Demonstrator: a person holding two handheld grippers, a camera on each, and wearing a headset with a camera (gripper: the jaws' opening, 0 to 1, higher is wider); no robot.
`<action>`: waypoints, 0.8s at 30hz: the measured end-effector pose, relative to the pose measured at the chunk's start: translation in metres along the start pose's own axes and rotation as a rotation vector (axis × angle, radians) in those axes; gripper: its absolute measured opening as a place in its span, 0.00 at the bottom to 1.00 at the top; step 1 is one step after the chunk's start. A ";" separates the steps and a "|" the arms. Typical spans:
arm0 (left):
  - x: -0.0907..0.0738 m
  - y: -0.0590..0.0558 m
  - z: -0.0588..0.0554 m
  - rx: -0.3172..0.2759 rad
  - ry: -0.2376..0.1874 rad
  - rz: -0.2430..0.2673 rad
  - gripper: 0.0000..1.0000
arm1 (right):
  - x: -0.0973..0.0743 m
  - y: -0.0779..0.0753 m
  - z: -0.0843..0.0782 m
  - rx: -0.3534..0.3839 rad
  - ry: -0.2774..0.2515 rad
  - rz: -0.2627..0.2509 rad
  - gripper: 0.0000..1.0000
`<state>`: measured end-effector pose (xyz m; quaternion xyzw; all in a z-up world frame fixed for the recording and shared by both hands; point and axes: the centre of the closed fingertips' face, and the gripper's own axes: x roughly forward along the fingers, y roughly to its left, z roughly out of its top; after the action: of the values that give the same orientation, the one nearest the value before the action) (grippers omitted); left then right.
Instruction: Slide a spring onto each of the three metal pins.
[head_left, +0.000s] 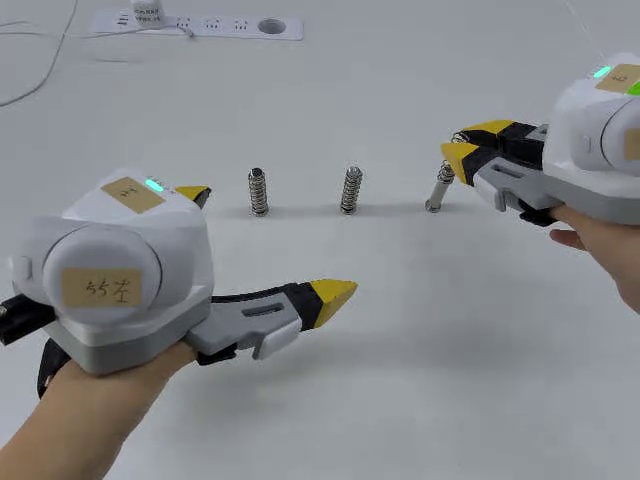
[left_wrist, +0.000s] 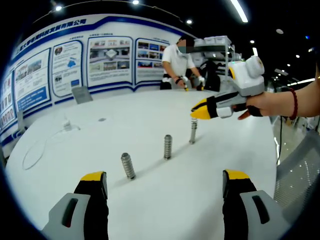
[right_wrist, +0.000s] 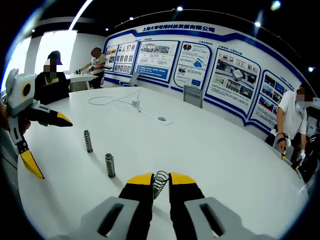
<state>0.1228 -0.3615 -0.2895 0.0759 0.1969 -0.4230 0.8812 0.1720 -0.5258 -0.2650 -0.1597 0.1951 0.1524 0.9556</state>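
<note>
Right gripper is clamped on a shiny coiled spring, right at the top of the leaning third pin. Left pin and middle pin stand upright on the white table, each wearing its spring. Left gripper hovers near them, jaws wide apart.

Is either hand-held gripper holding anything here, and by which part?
The right hand-held gripper pinches a spring across its coils, one end showing past the jaws. The left hand-held gripper is open, holding nothing.
</note>
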 end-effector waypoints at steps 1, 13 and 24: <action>0.000 0.000 0.000 0.001 0.000 0.000 0.98 | 0.000 0.000 0.000 -0.004 0.000 0.000 0.12; 0.000 0.000 -0.002 0.005 0.007 0.003 0.97 | -0.002 0.006 -0.009 -0.028 0.022 -0.032 0.13; -0.001 0.001 -0.003 -0.002 0.008 0.003 0.95 | 0.005 0.011 -0.027 0.040 0.070 -0.019 0.12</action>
<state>0.1220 -0.3598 -0.2919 0.0768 0.2006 -0.4212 0.8811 0.1639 -0.5250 -0.2934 -0.1475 0.2297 0.1336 0.9527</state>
